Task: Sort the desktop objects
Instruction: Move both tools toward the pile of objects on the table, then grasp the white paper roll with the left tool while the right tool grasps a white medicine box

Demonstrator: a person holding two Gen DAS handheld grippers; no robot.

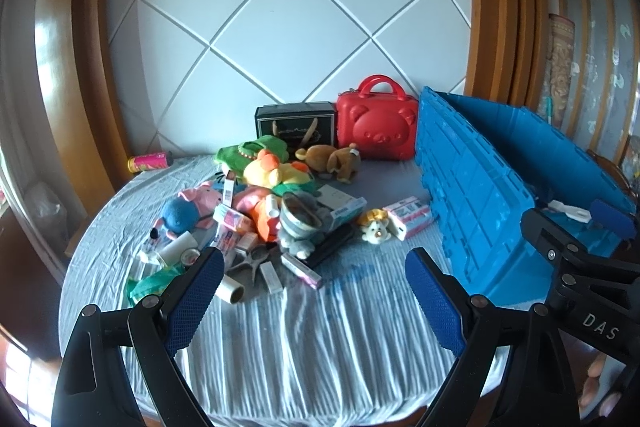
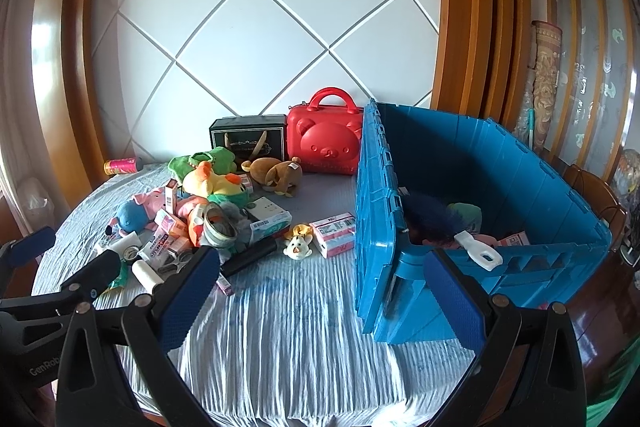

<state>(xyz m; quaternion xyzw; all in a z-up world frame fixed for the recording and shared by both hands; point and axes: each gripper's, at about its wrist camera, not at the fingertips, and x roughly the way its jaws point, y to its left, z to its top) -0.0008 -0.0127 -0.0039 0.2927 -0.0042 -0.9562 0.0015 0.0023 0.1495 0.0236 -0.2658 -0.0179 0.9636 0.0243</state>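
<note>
A heap of plush toys (image 1: 276, 173) (image 2: 212, 183), small boxes and tubes lies in the middle of the cloth-covered round table (image 1: 304, 339) (image 2: 288, 331). A blue crate (image 1: 476, 203) (image 2: 500, 187) stands at the right; a dark brush with a white handle (image 2: 478, 251) and a few soft items lie inside. My left gripper (image 1: 316, 303) hovers open over the near cloth, in front of the heap, holding nothing. Open and holding nothing too, my right gripper (image 2: 320, 299) hangs near the crate's front corner. A pink box (image 1: 408, 219) (image 2: 334, 239) and a small yellow plush (image 1: 374, 227) (image 2: 298, 243) lie beside the crate.
A red bear-faced case (image 1: 376, 129) (image 2: 326, 143) and a black box (image 1: 296, 125) (image 2: 248, 139) stand at the back by the tiled wall. A pink can (image 1: 150, 161) (image 2: 122, 165) lies at the far left edge. Wooden frames flank the wall.
</note>
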